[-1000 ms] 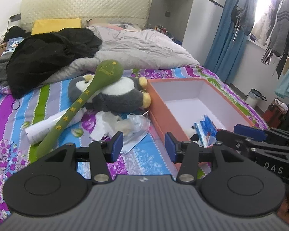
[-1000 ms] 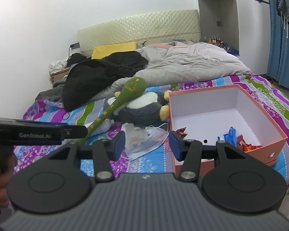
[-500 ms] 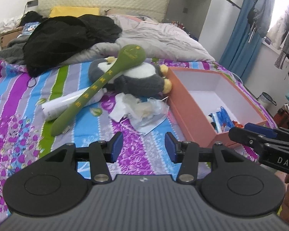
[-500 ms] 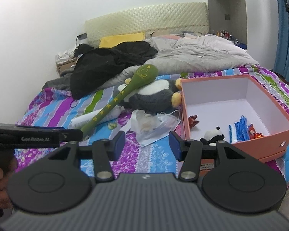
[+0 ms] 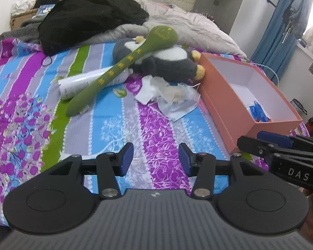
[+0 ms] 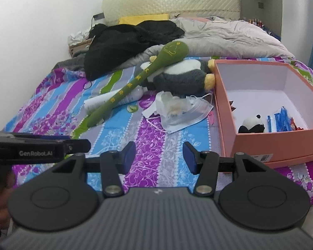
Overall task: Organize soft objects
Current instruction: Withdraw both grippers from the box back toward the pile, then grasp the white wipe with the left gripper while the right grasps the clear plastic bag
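The grey and white plush penguin (image 5: pixel 164 62) you are sorting lies on its side in the middle of the bed (image 5: pixel 119 133), its yellow feet touching the far left corner of the orange box (image 5: pixel 225 102). A long green plush club (image 5: pixel 123 66) with yellow characters lies slantwise, its round head resting on the penguin and its thin end down on the striped bedspread to the left. Under the club's shaft lies a white tube (image 5: pixel 87 83). Just in front of the penguin you have a crumpled heap of white paper and clear wrapping (image 5: pixel 167 91) on top of a pale blue face mask (image 6: pixel 189 114), which lies just beside the box's left wall.

In the right wrist view the box stands open, and a small panda plush (image 6: pixel 251 124) sits by its near wall, with blue packets (image 6: pixel 279 120) and a bit of red wrapper to its right.

Your left tool (image 5: pixel 155 158) hangs over the bare bedspread on the near side of the heap, its blue pads spread apart with nothing between them. Your right tool (image 6: pixel 159 156) is likewise spread and empty, over the bedspread near the box's near left corner. Each tool shows in the other's view from the side, so you hold them close together.

Farther off, a black garment (image 5: pixel 89 20) and a rumpled grey quilt (image 5: pixel 189 27) cover the head of the bed, with a yellow pillow (image 6: pixel 144 18) against the padded headboard (image 6: pixel 171 2).
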